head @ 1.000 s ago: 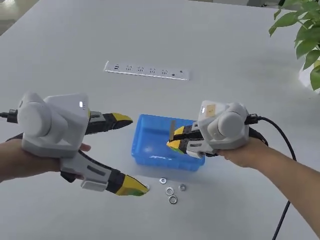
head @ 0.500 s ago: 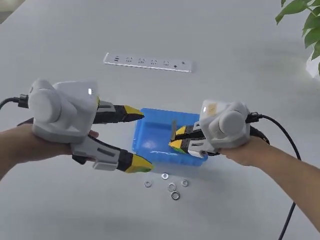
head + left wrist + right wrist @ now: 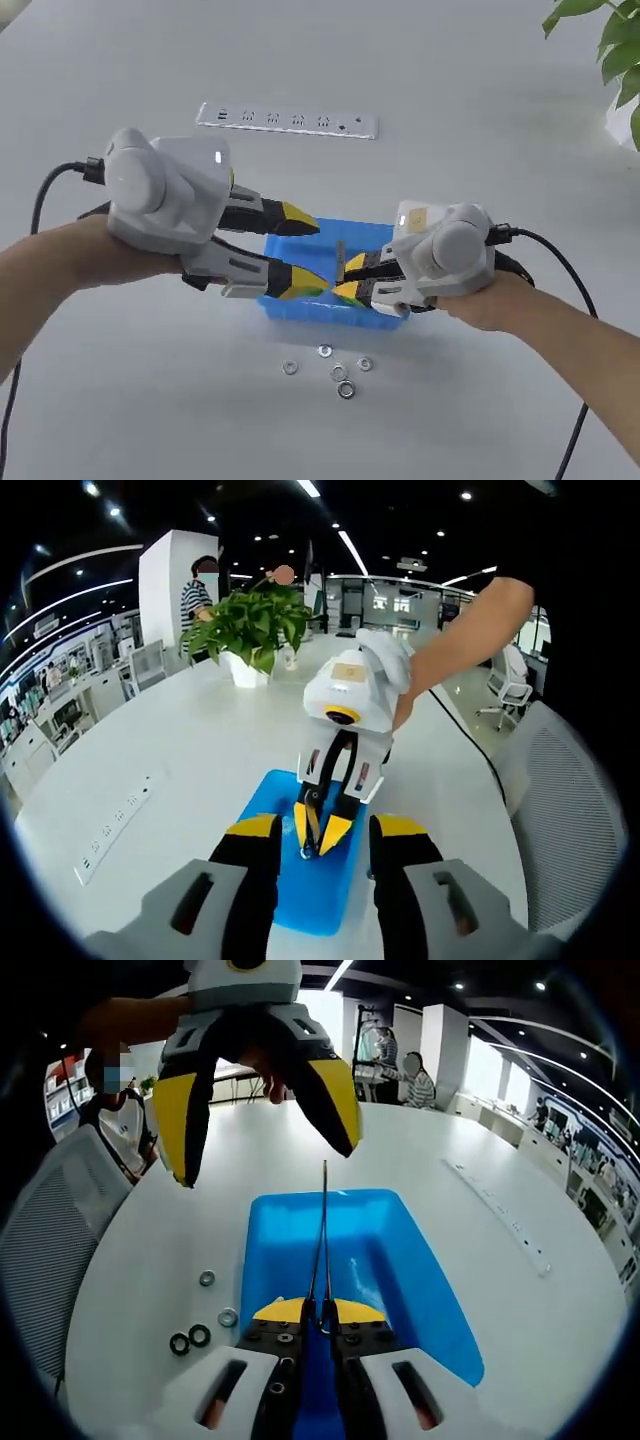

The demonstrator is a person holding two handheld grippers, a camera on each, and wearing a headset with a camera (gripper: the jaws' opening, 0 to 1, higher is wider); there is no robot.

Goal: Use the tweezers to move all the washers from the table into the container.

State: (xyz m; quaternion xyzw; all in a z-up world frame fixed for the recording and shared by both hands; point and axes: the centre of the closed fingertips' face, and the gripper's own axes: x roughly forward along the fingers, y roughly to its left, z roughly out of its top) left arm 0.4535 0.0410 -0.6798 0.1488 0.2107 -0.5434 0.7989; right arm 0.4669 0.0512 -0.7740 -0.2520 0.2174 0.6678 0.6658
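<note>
The left gripper hangs released, jaws spread over the container's left edge. Behind it lies a power strip, its markings too small to read. The washers lie loose on the table just before the container's near edge, with open room around them. The right gripper clenches the tweezers over the container.
</note>
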